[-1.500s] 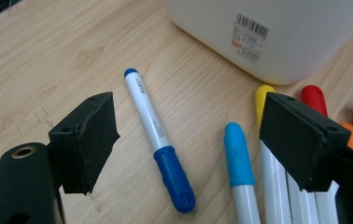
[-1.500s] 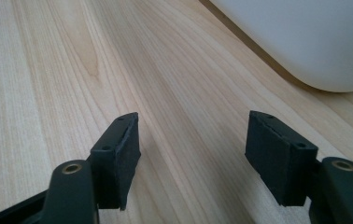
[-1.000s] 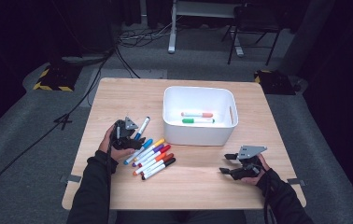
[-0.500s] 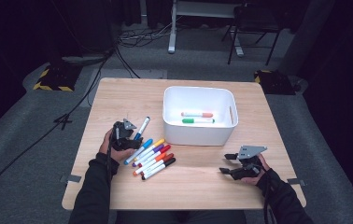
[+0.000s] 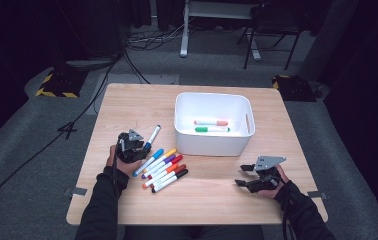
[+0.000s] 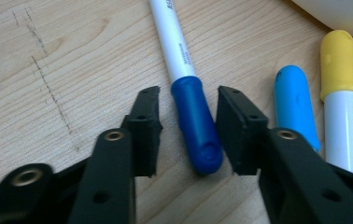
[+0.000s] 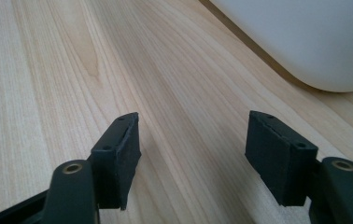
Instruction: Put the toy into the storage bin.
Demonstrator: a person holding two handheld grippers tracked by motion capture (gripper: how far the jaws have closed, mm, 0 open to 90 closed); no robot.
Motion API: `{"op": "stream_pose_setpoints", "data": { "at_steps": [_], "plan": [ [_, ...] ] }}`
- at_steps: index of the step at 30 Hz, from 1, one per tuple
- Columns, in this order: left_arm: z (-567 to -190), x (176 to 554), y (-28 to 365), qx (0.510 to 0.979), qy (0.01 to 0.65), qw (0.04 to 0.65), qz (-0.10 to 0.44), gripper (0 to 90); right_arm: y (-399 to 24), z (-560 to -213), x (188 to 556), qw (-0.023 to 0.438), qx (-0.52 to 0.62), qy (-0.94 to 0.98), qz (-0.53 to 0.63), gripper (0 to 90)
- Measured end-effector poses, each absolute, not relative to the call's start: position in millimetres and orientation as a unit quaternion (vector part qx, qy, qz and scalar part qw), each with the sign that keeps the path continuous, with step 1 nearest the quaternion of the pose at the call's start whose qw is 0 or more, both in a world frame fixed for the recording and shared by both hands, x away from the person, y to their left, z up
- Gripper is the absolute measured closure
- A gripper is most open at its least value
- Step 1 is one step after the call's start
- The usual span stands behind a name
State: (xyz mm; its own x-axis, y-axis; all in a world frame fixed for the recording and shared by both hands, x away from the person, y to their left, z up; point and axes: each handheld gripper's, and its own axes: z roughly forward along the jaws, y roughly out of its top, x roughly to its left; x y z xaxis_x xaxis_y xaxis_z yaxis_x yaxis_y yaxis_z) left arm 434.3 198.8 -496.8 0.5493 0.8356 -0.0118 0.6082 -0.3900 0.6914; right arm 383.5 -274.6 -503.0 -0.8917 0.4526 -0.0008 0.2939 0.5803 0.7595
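Wooden table first, pale and square, set on grey floor with cables trailing off behind. Toward the far right of it, white plastic bin, with an orange-capped marker and a green-capped marker lying flat inside, side by side. That interior seen from the high view; from the right gripper view just the curved white wall of the bin, close ahead and to the right, with bare wood grain under the jaws.

Down at front left, a fanned row of loose markers on the wood, caps light blue, yellow, purple, red, orange, black. Apart from that row on its left, the dark-blue-capped marker, lying flat, white barrel pointing away toward the bin's side.

Left gripper low over that marker's cap: jaws just been closing, now straddling the blue cap, one pad either side, a sliver of wood still visible between each pad and the cap, so not yet pressing. Close-up detail from the left gripper view, along with printed lettering on the barrel, a light blue cap and a yellow cap next door; from above, merely a dark gripper on a gloved hand beside the row.

Right gripper resting at front right, well apart from the markers, jaws wide apart around nothing but tabletop.
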Motion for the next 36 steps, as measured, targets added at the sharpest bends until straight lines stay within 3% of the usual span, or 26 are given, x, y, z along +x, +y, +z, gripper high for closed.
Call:
{"op": "stream_pose_setpoints", "data": {
  "at_steps": [6,15,36],
  "plan": [
    [-496,434,198,0.822,0.429,0.329,0.177,73.0,-274,-503,383,0.098,0.212,0.883,0.407,35.3],
    [-497,436,203,0.822,0.425,0.332,0.182,73.8,-274,-503,383,0.098,0.213,0.883,0.407,35.3],
    [-461,428,223,0.775,0.419,0.423,0.213,74.0,-274,-503,383,0.098,0.213,0.883,0.407,35.3]
  ]
}}
